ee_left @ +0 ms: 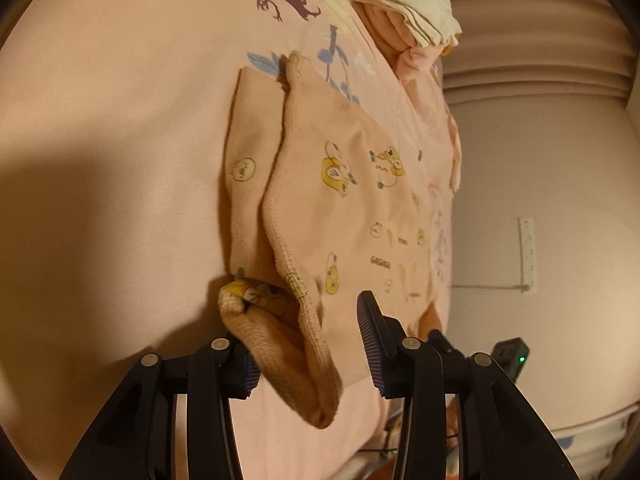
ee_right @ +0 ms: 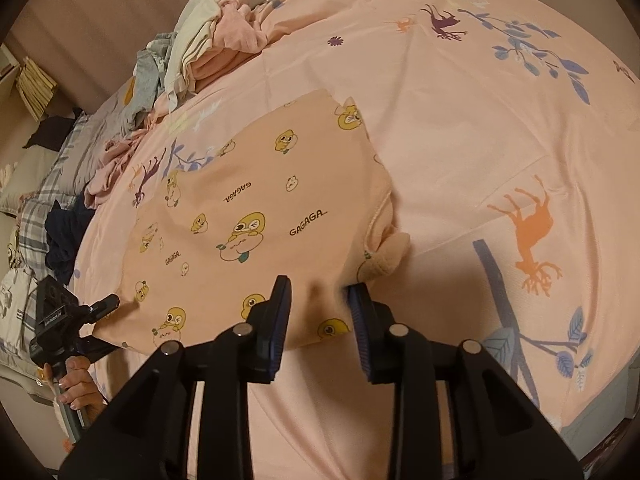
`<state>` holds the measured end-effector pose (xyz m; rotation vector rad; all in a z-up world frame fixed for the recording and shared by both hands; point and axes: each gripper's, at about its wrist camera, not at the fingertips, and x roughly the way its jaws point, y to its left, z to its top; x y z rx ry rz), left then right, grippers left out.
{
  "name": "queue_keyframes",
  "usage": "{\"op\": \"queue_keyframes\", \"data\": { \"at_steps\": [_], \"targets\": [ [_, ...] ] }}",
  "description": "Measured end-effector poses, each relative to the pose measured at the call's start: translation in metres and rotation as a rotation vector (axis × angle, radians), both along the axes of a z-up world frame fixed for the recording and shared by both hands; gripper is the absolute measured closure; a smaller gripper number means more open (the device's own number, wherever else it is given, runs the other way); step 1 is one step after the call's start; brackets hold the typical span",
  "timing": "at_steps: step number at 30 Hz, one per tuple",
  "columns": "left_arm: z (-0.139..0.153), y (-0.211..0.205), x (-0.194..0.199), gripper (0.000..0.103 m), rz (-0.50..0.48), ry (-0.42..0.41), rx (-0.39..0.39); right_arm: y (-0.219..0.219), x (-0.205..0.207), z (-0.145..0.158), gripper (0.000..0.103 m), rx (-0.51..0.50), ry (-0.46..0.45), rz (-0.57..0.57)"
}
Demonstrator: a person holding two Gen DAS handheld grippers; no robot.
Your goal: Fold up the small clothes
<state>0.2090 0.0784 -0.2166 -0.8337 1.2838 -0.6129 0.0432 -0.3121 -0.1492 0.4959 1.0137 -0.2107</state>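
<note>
A small peach garment (ee_left: pixel 352 208) printed with yellow ducks lies folded on the pink bedsheet (ee_left: pixel 100 120). One thick ribbed edge (ee_left: pixel 316 360) curls up and runs between the fingers of my left gripper (ee_left: pixel 304 332). Those jaws stand apart and the pads do not press on the cloth. In the right wrist view the same garment (ee_right: pixel 248 208) lies flat. My right gripper (ee_right: pixel 320 286) hovers over its near edge with the jaws apart, and a small ridge of cloth sits loose in the gap.
A heap of unfolded clothes (ee_right: pixel 208 52) lies at the far side of the bed, also seen as a heap (ee_left: pixel 400 8). A person's hand (ee_right: pixel 76 380) holds a black handle at the bed's left edge. Pillows (ee_right: pixel 52 168) lie beyond.
</note>
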Motion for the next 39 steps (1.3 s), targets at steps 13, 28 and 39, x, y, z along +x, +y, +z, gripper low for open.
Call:
{"op": "queue_keyframes", "data": {
  "at_steps": [13,28,39],
  "targets": [
    [0.034,0.036,-0.033,0.058,0.209,-0.152,0.133,0.007,0.006,0.000,0.071,-0.025,0.001,0.026],
    [-0.017,-0.003,0.036,0.052,0.028,0.049,-0.015,0.022,0.010,-0.008,0.071,0.024,0.012,0.072],
    [0.024,-0.065,0.019,0.085,-0.019,-0.218,0.405,0.047,0.069,-0.058,0.102,0.048,0.050,0.230]
  ]
}}
